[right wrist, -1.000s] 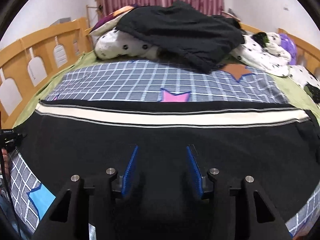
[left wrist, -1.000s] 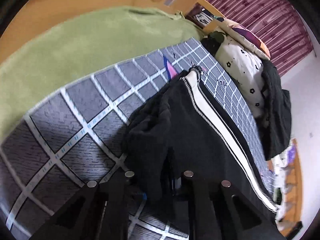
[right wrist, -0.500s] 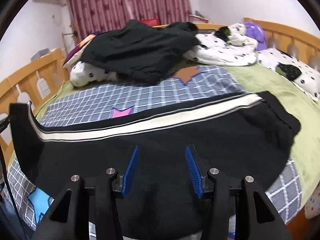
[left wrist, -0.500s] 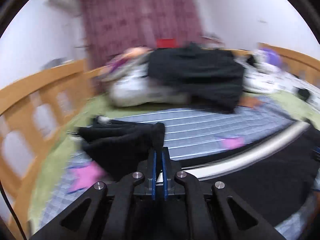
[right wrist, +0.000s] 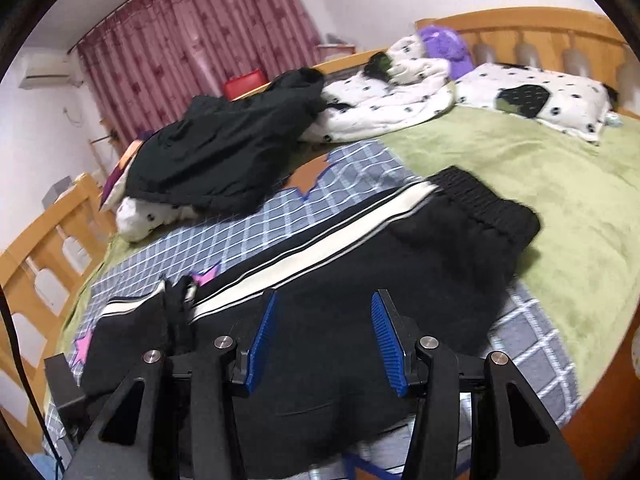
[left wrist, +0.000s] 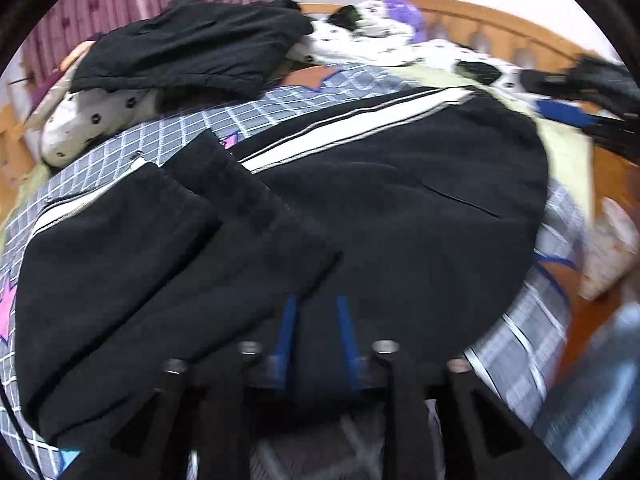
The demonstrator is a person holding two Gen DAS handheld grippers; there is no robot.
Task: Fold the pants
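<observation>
1. wooden-railed bed (right wrist: 52, 236) under a pink pleated curtain (right wrist: 192, 32), spread with a fuzzy green blanket (right wrist: 560, 184) and a grey checked sheet (right wrist: 256, 232).
2. black pants (right wrist: 360, 280), soft and matte, cream side stripe, ribbed elastic waistband; lying across the checked sheet, leg ends doubled back over the middle.
3. left claw (left wrist: 316, 320) over the dark cloth, blue ribbed pads opening, narrow gap, nothing pinched.
4. right claw (right wrist: 324, 336) moderately wide, gripping nothing, just above the pants.
5. beyond: crumpled black garment (right wrist: 224, 152) on spotted white bedding (right wrist: 384, 108), spotted pillow (right wrist: 540, 96), purple plush (right wrist: 444, 48).
</observation>
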